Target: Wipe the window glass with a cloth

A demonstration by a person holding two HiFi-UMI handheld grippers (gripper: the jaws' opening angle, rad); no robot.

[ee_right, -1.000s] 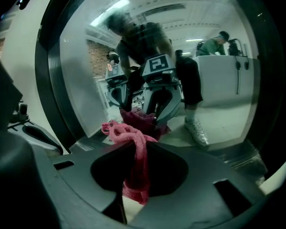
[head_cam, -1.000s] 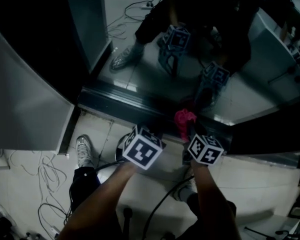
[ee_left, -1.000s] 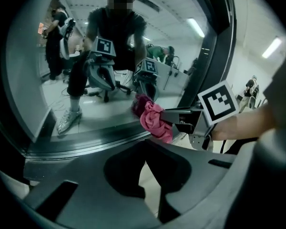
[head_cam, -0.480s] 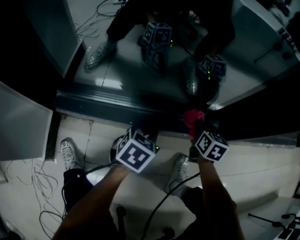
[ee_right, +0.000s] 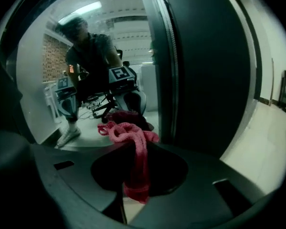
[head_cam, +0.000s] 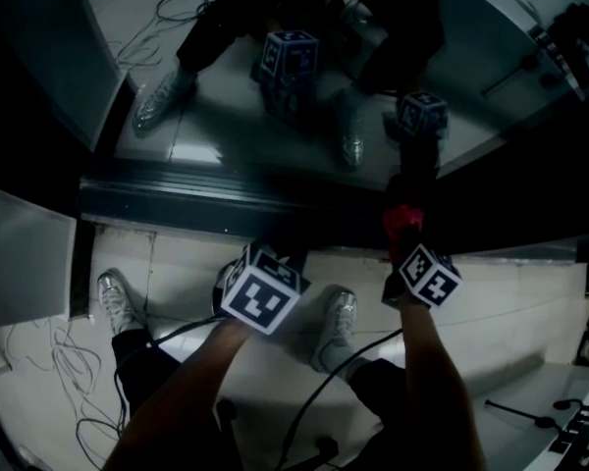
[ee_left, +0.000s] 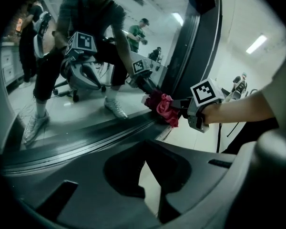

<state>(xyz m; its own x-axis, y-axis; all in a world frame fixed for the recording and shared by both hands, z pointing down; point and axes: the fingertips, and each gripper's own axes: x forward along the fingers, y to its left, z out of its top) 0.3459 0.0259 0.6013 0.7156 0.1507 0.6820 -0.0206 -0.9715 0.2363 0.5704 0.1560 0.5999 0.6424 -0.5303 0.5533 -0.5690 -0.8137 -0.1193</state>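
A red knitted cloth (head_cam: 402, 221) is bunched against the bottom of the window glass (head_cam: 226, 106), just above the dark lower rail (head_cam: 196, 204). My right gripper (head_cam: 410, 248) is shut on that cloth (ee_right: 128, 135); a strand hangs down between its jaws (ee_right: 133, 175). Right of the cloth stands the dark upright window frame (ee_right: 205, 70). My left gripper (head_cam: 263, 281) hangs lower and to the left, off the glass, shut and holding nothing (ee_left: 150, 178). The left gripper view shows the cloth (ee_left: 163, 107) pressed to the pane (ee_left: 86, 104). The glass mirrors both grippers and the person.
Below the rail lies pale tiled floor (head_cam: 530, 312) with the person's shoes (head_cam: 336, 324) and black cables (head_cam: 324, 391). A grey panel (head_cam: 20, 253) stands at the left. Desk equipment (head_cam: 579, 430) shows at the lower right corner.
My right gripper has slid to the right along the bottom of the glass with the cloth in it. The left gripper has stayed low. The head view has shifted.
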